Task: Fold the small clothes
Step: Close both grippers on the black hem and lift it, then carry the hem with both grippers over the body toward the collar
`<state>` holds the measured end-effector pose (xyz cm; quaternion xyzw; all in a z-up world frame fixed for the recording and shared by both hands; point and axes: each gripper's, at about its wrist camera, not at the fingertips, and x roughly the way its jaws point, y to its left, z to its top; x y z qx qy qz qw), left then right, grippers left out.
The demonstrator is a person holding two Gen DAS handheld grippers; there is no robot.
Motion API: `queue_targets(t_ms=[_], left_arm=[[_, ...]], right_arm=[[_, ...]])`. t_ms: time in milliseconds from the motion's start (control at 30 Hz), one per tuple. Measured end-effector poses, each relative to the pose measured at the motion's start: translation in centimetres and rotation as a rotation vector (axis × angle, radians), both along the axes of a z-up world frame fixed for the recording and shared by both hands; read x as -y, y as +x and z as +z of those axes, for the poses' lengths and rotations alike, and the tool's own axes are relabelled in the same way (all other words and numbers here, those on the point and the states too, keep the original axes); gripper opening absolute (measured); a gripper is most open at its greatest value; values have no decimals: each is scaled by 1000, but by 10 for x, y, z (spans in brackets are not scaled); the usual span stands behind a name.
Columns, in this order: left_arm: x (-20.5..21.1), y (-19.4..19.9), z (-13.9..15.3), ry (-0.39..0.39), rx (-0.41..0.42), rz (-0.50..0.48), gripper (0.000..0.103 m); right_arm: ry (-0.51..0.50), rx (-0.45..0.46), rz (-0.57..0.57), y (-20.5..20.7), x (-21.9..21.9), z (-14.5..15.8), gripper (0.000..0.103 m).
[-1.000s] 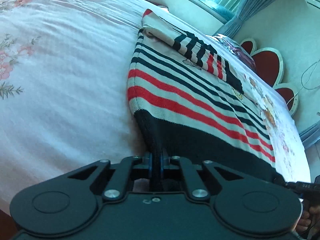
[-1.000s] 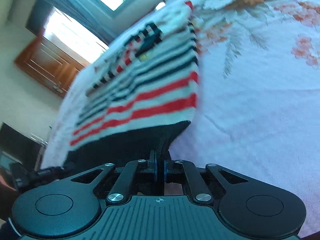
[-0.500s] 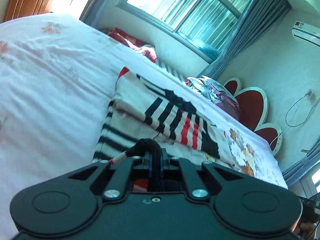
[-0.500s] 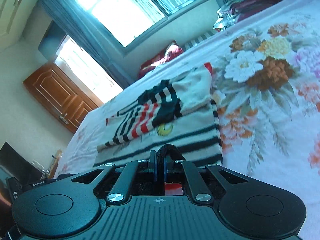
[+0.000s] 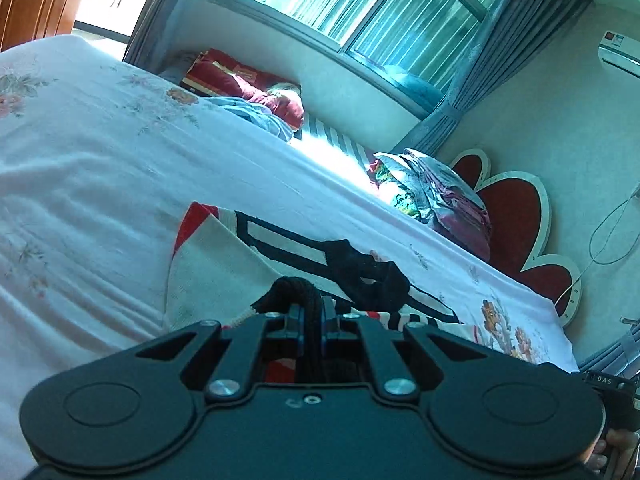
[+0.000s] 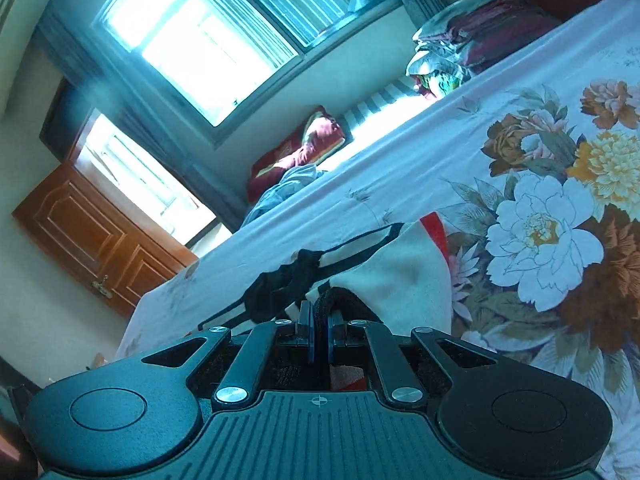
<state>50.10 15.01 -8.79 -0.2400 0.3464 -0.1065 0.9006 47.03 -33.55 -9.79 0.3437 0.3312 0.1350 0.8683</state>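
Observation:
A small striped sweater (image 5: 224, 264), white with black and red stripes and a black hem, lies on the bed. My left gripper (image 5: 310, 312) is shut on the black hem, which bunches up between the jaws. My right gripper (image 6: 319, 316) is shut on the hem's other corner. Both hold the hem over the sweater's upper part (image 6: 400, 276), near the black collar (image 5: 366, 276), which also shows in the right wrist view (image 6: 280, 288). The striped lower body is mostly hidden under the grippers.
The bed has a pale floral sheet (image 5: 100, 168), with big flowers on the right side (image 6: 552, 232). A red pillow (image 5: 248, 84) and a pile of clothes (image 5: 436, 196) lie at the far edge. A red headboard (image 5: 516, 216), a window and a wooden door (image 6: 96, 236) stand beyond.
Both grippers have carried the black hem forward over the sweater toward its collar, folding the lower half over the upper. The striped body has dropped out of view beneath them.

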Motion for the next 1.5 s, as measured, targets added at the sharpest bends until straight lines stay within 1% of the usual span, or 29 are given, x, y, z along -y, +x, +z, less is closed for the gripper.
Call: queue_targets(t_ms=[133, 233, 400, 433, 467, 500, 533, 567, 600, 633, 667, 733, 800, 833, 867, 900, 933, 967, 1000, 1033, 1067, 1100, 1133, 1233, 1300, 1367, 1400, 1433, 1500], left_arm=[[-2, 47, -24, -3, -71, -5, 6], [-6, 71, -37, 2, -109, -13, 6], [-4, 103, -53, 7, -139, -61, 6], [-3, 107, -55, 2, -131, -74, 9], [-4, 108, -55, -11, -112, -78, 15], [-5, 108, -54, -42, -82, -78, 20], [-8, 108, -53, -73, -53, -75, 36], [-11, 107, -50, -81, -29, -65, 56], [-11, 104, -45, -56, 9, -38, 65], [-11, 101, -42, -29, 42, -27, 67], [-10, 102, -40, -12, 47, -41, 67], [-8, 108, -40, 23, 34, -87, 65], [3, 117, -43, 125, -2, -140, 63], [9, 122, -46, 169, -23, -176, 56], [16, 127, -50, 213, -51, -211, 41], [24, 131, -55, 261, -80, -240, 39], [31, 133, -59, 312, -86, -256, 37], [37, 134, -60, 351, -79, -268, 37], [42, 134, -61, 387, -77, -274, 35], [44, 134, -62, 416, -77, -270, 29], [46, 133, -62, 432, -68, -264, 7], [43, 131, -61, 435, -55, -248, 4], [40, 128, -58, 419, -36, -220, 4], [33, 117, -46, 405, 54, -158, 4], [34, 117, -40, 415, 83, -130, 4], [35, 122, -39, 451, 75, -88, 4], [34, 127, -42, 456, 50, -68, 4], [35, 133, -47, 476, 19, -50, 4], [37, 139, -64, 496, -32, -54, 4]], right_arm=[[43, -78, -23, 44, 5, -28, 5], [54, -120, -25, 69, 6, -45, 5], [76, -171, -26, 106, 7, -67, 5], [87, -176, -21, 113, 7, -71, 5], [89, -178, -18, 119, 6, -74, 5], [79, -169, -23, 123, 6, -74, 6], [58, -161, -30, 126, 6, -72, 14], [31, -155, -45, 129, 5, -69, 27], [9, -127, -57, 128, 6, -65, 57], [-15, -85, -71, 125, 6, -59, 65], [-29, -58, -70, 123, 7, -53, 65], [-61, -41, -50, 123, 6, -49, 65], [-127, -37, 17, 124, -6, -47, 65], [-167, -45, 47, 129, -14, -49, 65], [-225, -50, 78, 132, -24, -51, 64], [-288, -57, 112, 135, -34, -55, 60], [-343, -67, 141, 137, -43, -58, 55], [-429, -76, 176, 138, -57, -64, 51], [-501, -75, 203, 139, -67, -67, 43], [-576, -60, 226, 137, -77, -69, 34], [-635, -35, 244, 135, -84, -72, 27], [-661, -18, 258, 133, -88, -72, 10], [-674, -8, 260, 132, -89, -72, 3], [-687, 67, 205, 127, -85, -63, 3], [-683, 105, 163, 128, -83, -57, 3], [-708, 103, 131, 135, -84, -58, 3], [-718, 86, 117, 139, -84, -62, 3], [-715, 54, 110, 145, -83, -67, 3], [-715, -27, 104, 154, -80, -85, 3]])
